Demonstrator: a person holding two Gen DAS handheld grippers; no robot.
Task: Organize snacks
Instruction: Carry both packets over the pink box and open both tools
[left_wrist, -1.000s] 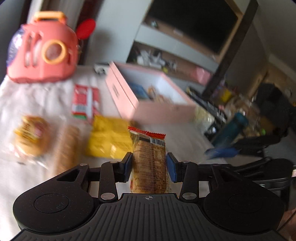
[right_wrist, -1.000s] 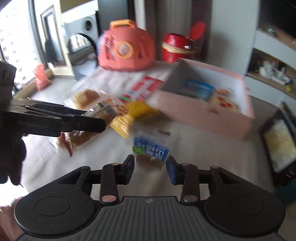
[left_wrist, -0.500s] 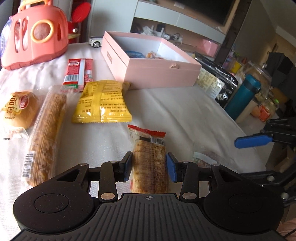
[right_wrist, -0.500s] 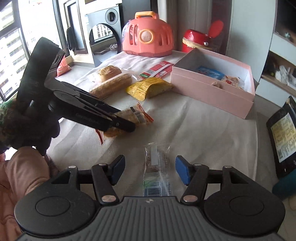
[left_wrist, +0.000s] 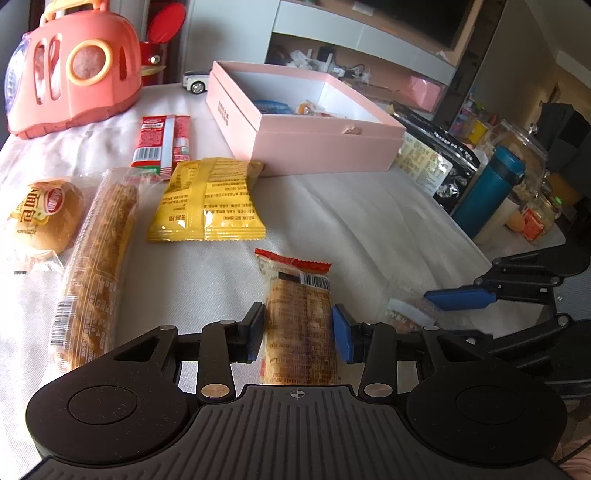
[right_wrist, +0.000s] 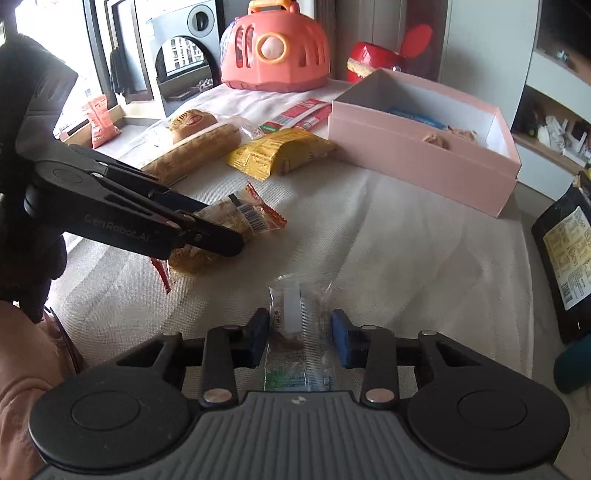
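Left wrist view: left gripper (left_wrist: 298, 328) clamped on a clear-wrapped brown pastry with red crimped ends (left_wrist: 300, 317), blue pads pressing both long sides at lower centre of the frame. Long axis of that packet running straight up the frame, in line with the fingers, far end toward the open pink cardboard box (left_wrist: 314, 136) at upper centre. Between packet and box, only bare white tablecloth (left_wrist: 369, 221); yellow foil pouch (left_wrist: 208, 201) lying left of that line, just beside the box's near wall. Right gripper's blue finger (left_wrist: 460, 298) showing at the right edge, low over a clear wrapper.

Right wrist view: right gripper (right_wrist: 299, 338) at lower centre, jaws closing, astride a small clear plastic sachet with green and blue print (right_wrist: 299, 343). Sachet flat on the cloth, long axis up the frame along the fingers; a sliver of gap on each side, so pads apparently not yet biting. Pink box in the upper right of this frame, well apart, its long wall slanting down to the right. Left gripper reaching in from the left edge with the pastry held low over the cloth, and by appearance the nearer of the two to the box.
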